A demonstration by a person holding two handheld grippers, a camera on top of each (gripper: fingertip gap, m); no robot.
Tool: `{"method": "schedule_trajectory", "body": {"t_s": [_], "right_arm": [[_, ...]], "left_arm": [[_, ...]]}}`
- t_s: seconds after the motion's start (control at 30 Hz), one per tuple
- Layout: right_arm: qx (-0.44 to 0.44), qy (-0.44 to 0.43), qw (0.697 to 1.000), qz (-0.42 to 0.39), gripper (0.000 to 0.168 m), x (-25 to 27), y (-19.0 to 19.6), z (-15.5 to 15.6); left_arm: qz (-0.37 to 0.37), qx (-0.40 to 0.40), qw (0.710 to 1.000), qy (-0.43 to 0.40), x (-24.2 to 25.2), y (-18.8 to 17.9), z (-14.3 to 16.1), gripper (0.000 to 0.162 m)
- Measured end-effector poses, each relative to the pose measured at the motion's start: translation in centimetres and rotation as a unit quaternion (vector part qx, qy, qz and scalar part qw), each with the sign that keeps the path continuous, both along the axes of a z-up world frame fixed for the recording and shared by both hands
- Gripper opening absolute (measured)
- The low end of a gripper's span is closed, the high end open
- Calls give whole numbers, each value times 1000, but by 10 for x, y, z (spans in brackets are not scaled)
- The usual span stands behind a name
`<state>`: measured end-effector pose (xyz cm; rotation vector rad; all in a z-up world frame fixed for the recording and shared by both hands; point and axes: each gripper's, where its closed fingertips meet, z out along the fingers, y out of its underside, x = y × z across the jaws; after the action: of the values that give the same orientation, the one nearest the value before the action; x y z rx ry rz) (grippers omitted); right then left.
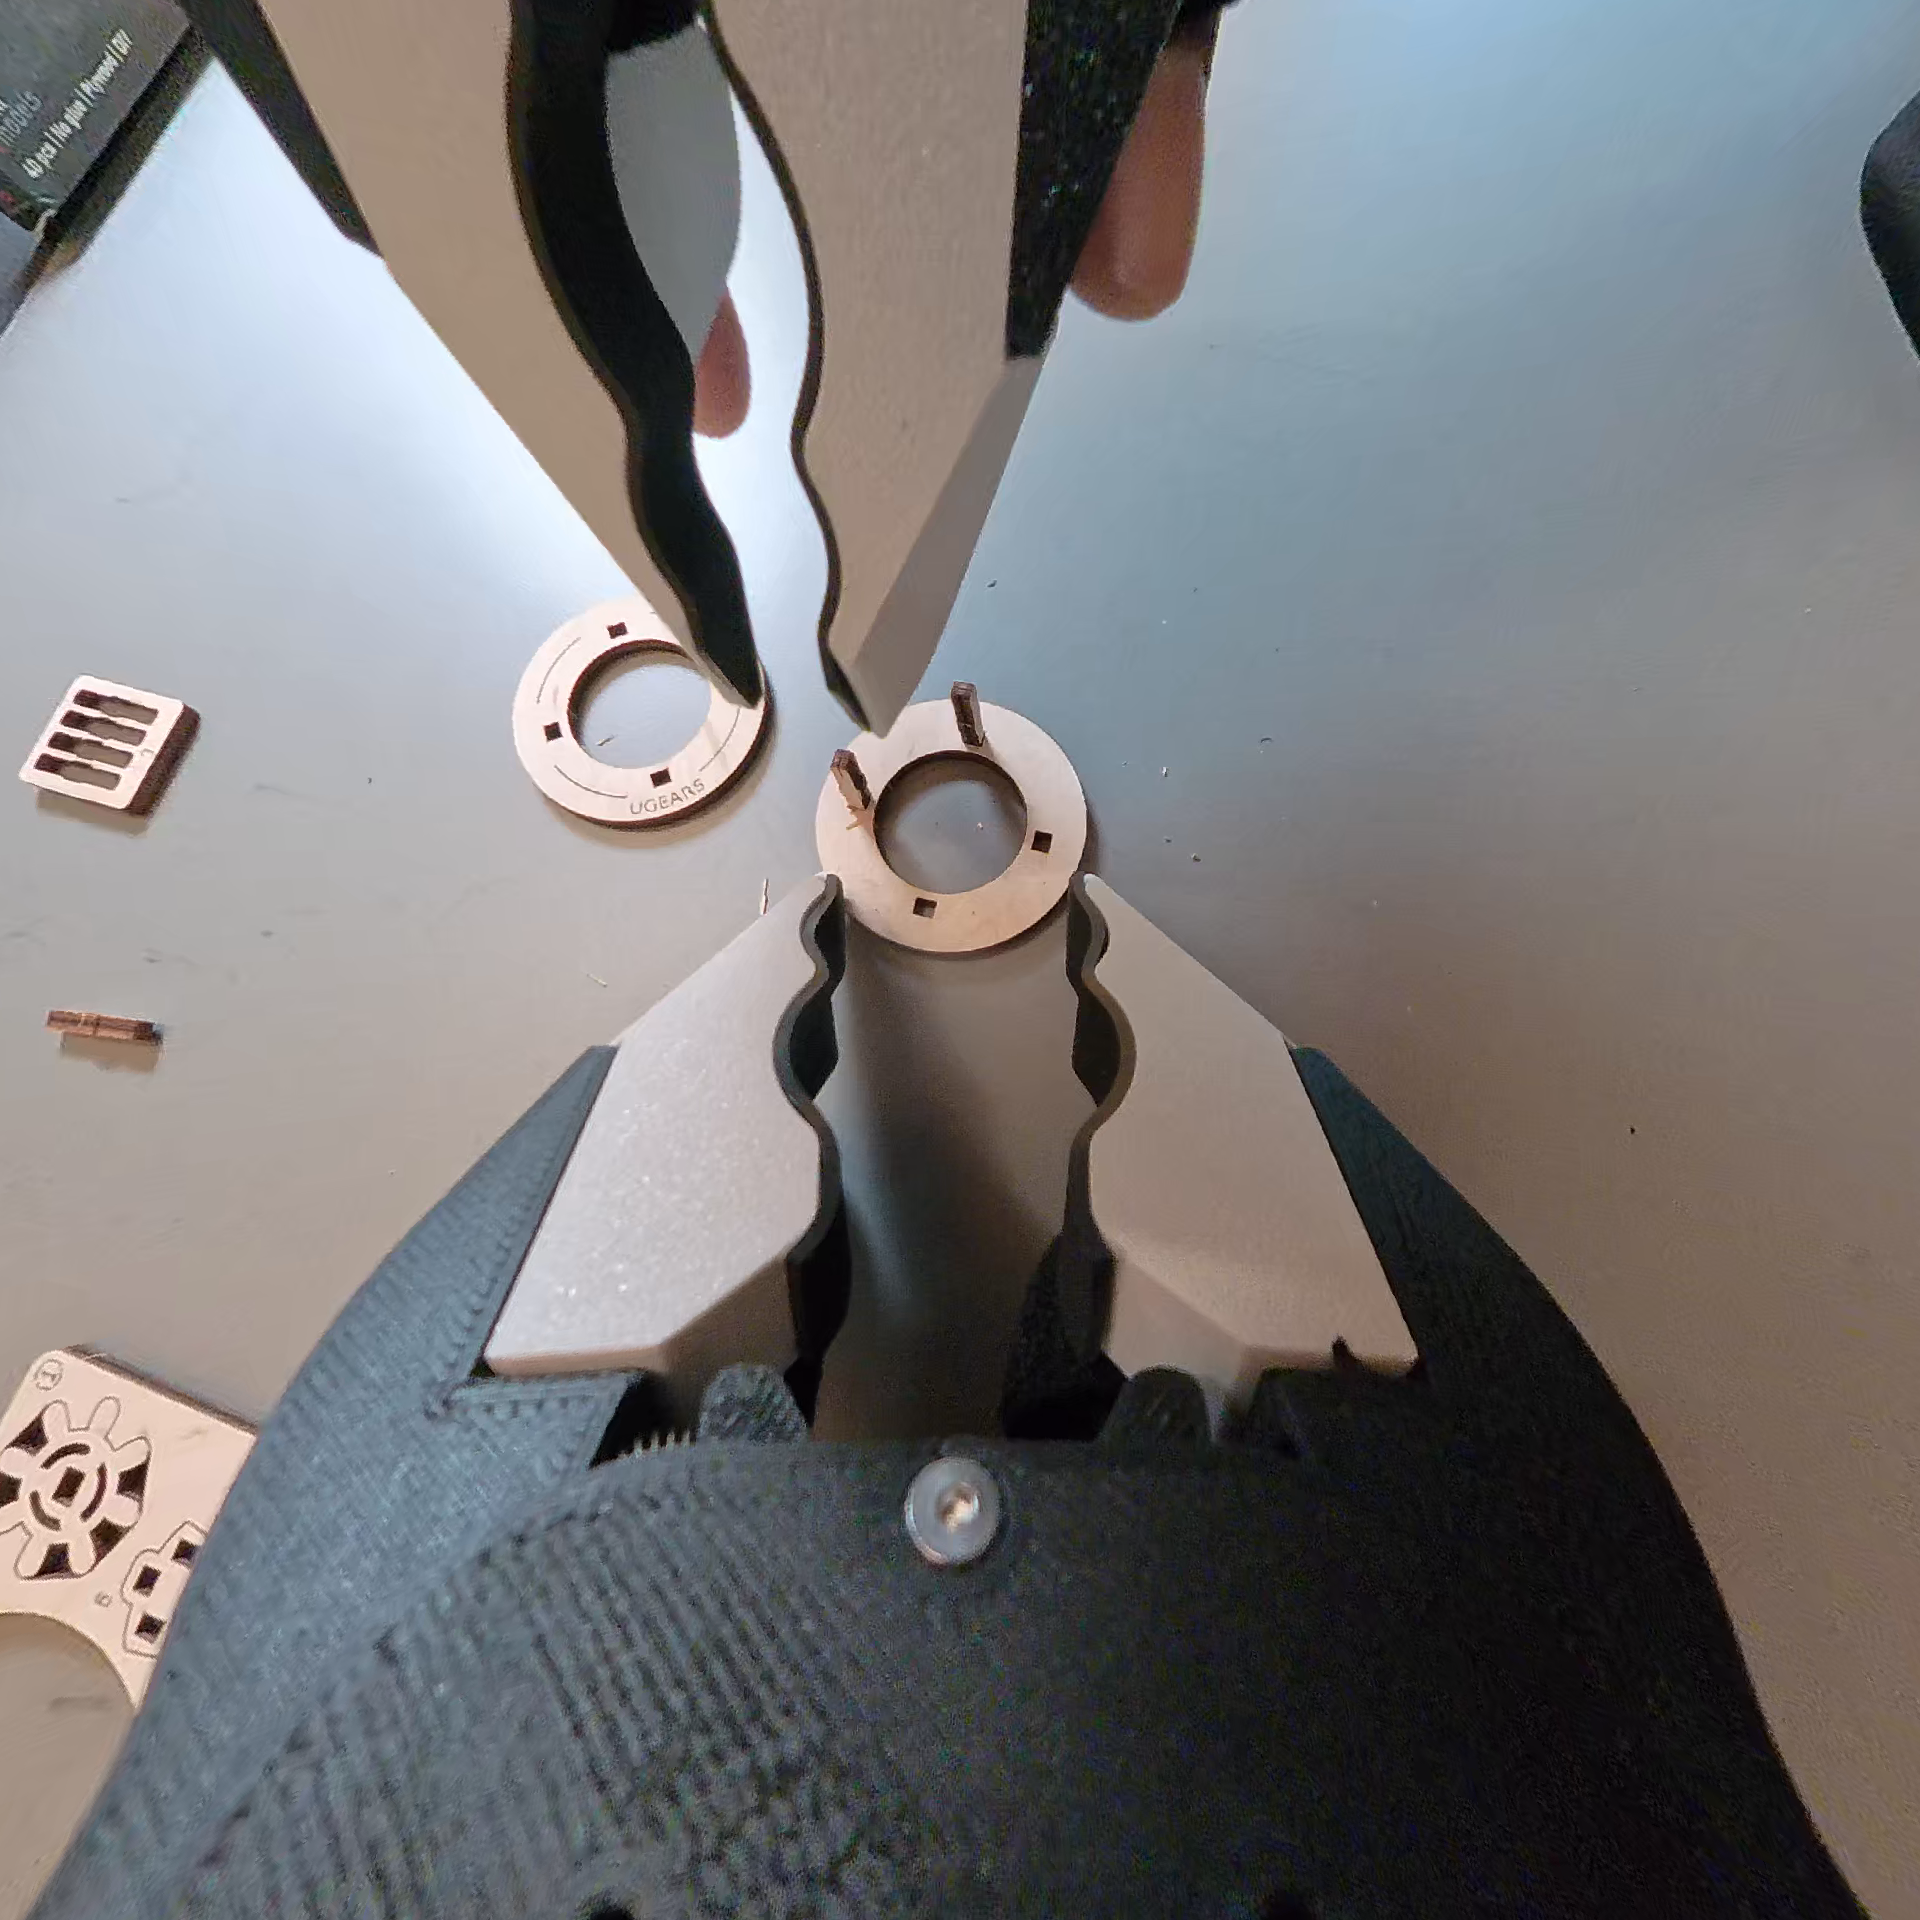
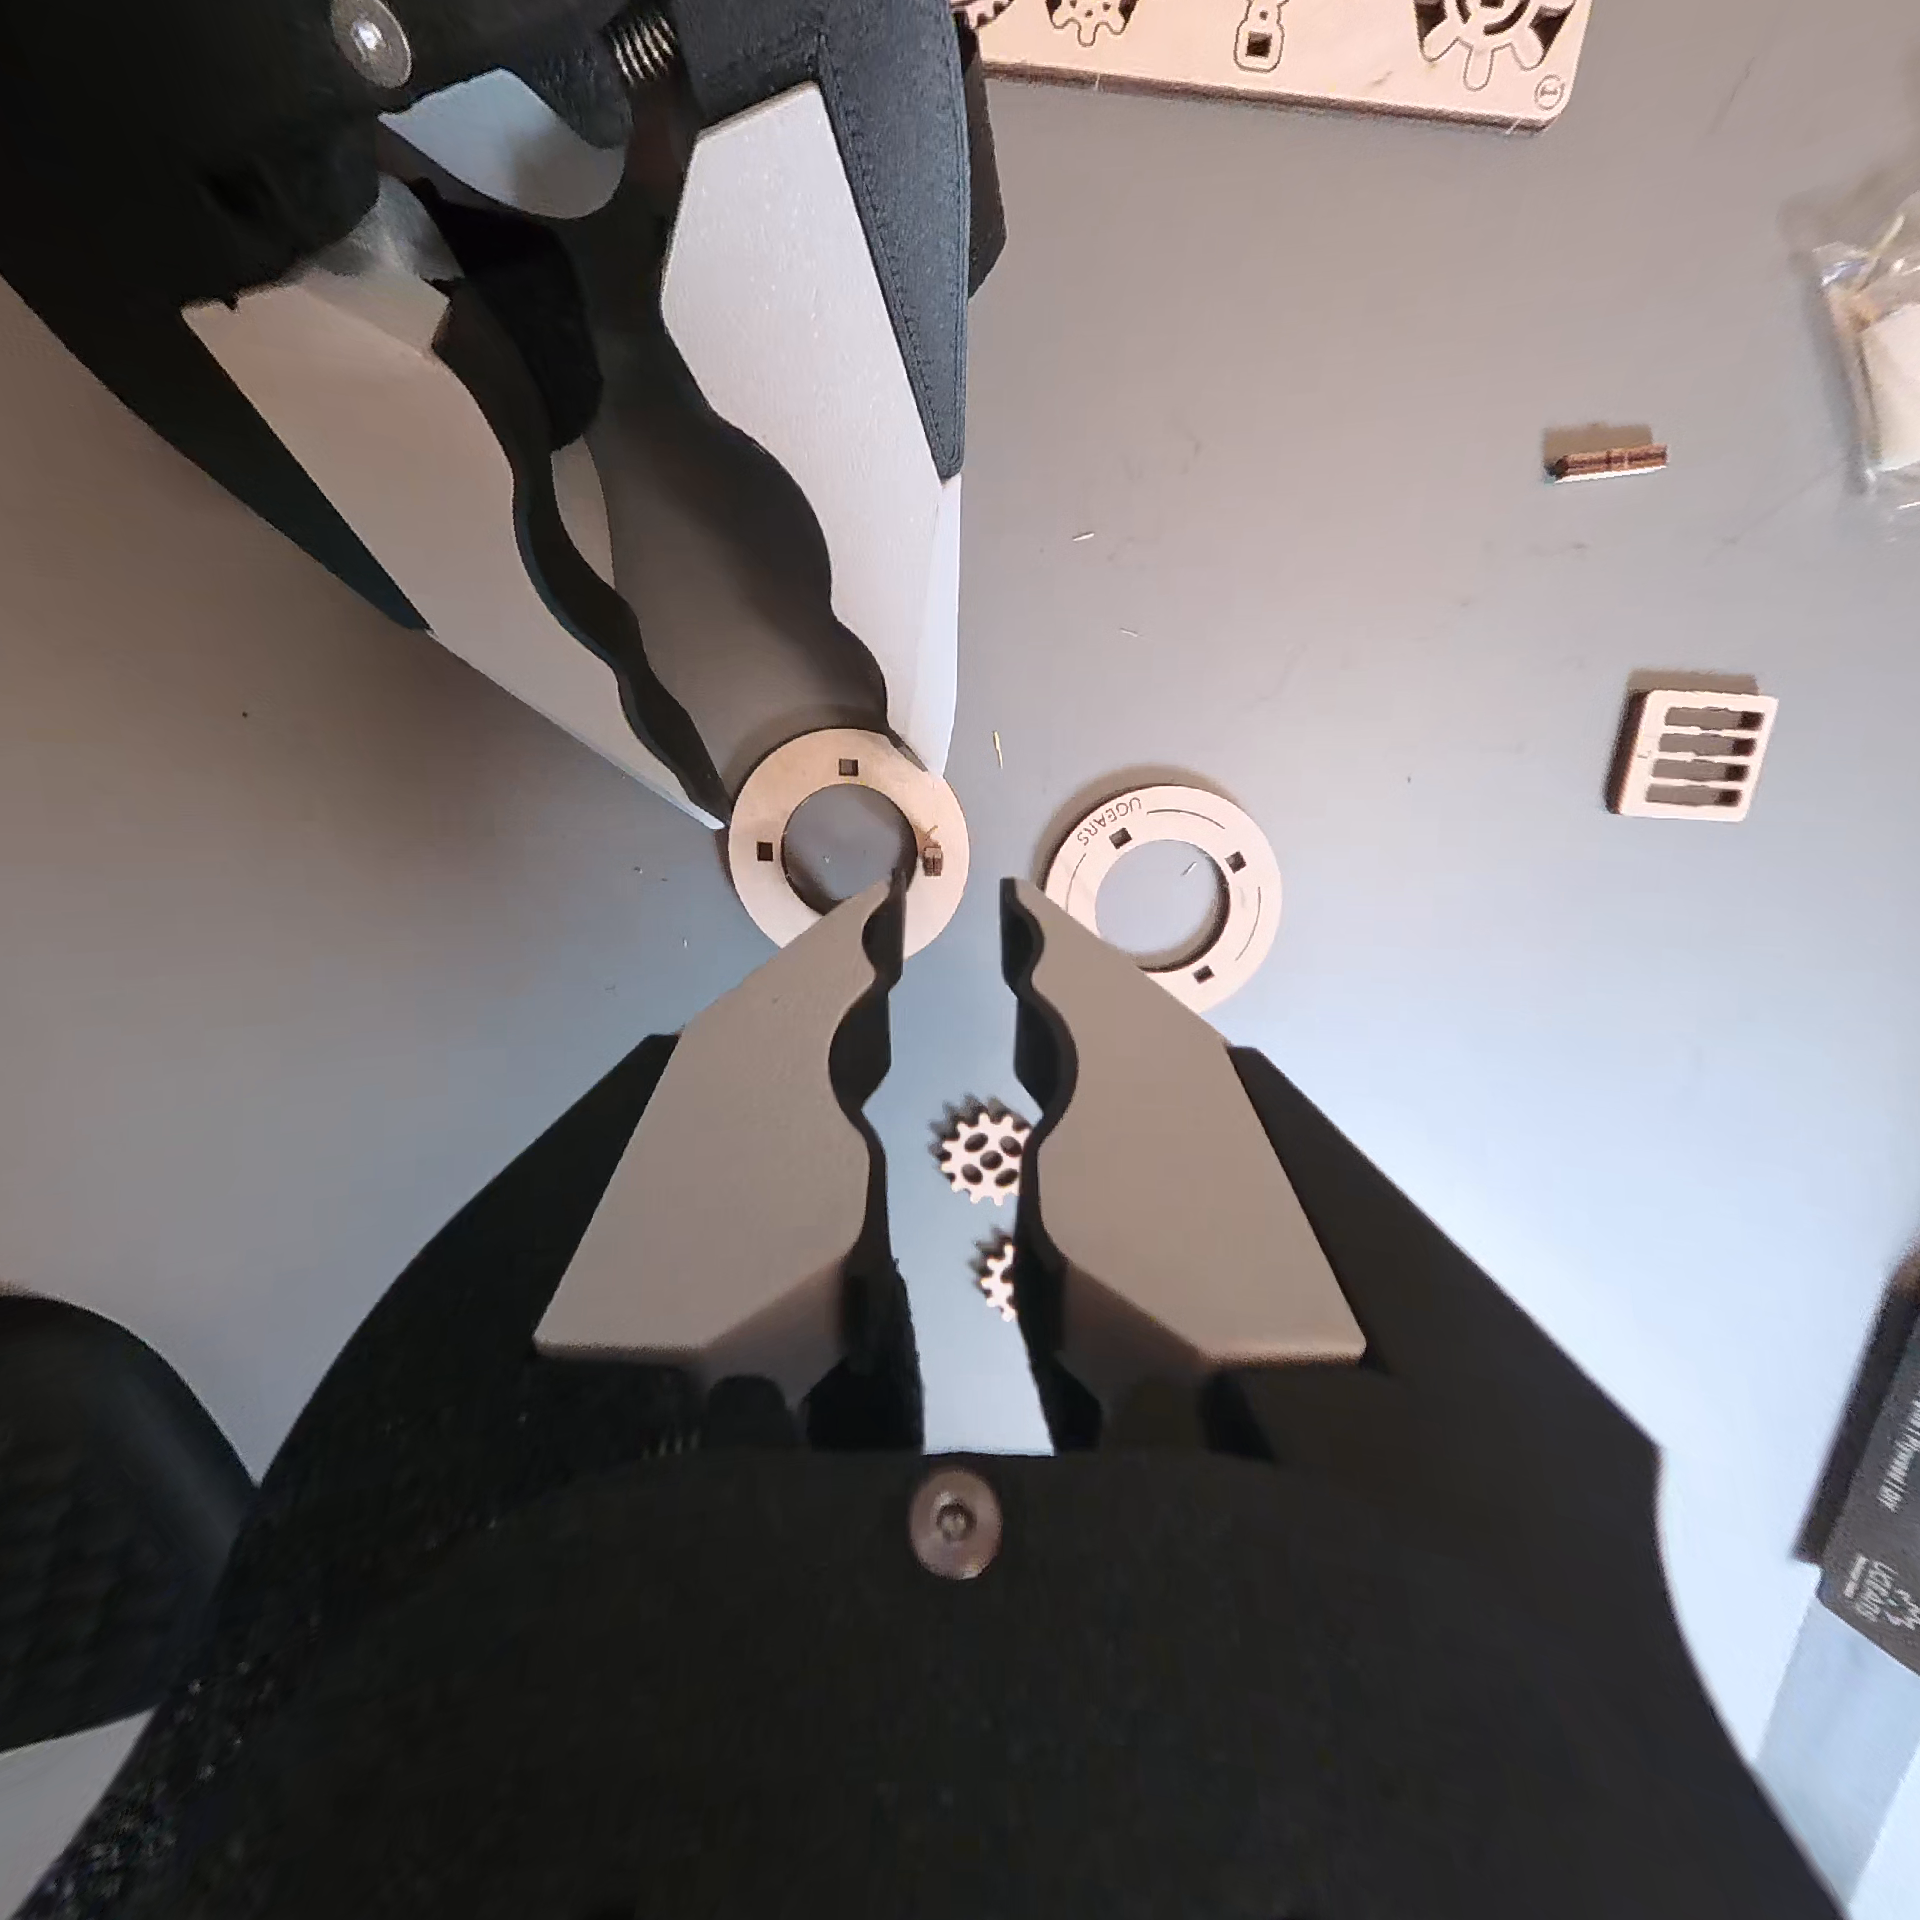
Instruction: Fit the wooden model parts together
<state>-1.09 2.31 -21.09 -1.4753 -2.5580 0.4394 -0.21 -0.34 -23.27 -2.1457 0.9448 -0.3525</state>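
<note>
**Q:** Left wrist view: what was the state of the left gripper?

**A:** Its jaws stood apart, one fingertip on each side of the plain wooden ring at the ring's 6 o'clock edge. Whether the tips actually pressed the ring cannot be told. The ring lay flat on the grey table. Two small pegs stood upright in its square slots, at about 12 and 9 o'clock on the ring; two slots were unfilled.

**Q:** And the right gripper?

**A:** It came in from 12 o'clock, jaws parted with nothing between them, tips just above the table between the two rings. In the right wrist view the right gripper showed the same gap, one tip over the plain ring's edge.

**Q:** Other parts?

**A:** A second, engraved ring lay at 10 o'clock of the first, near but apart. A slotted square frame and a loose peg lay at 9 o'clock. A cut-out sheet sat at 8 o'clock. Two small gears lay under the right gripper.
</note>
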Motion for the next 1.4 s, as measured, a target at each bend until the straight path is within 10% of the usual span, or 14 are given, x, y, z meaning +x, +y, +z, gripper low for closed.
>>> {"method": "schedule_trajectory", "body": {"t_s": [1.4], "right_arm": [[11,16,1000,1,7,-1,-3,-8]], "left_arm": [[1,-1,1000,2,0,0,0,42]]}}
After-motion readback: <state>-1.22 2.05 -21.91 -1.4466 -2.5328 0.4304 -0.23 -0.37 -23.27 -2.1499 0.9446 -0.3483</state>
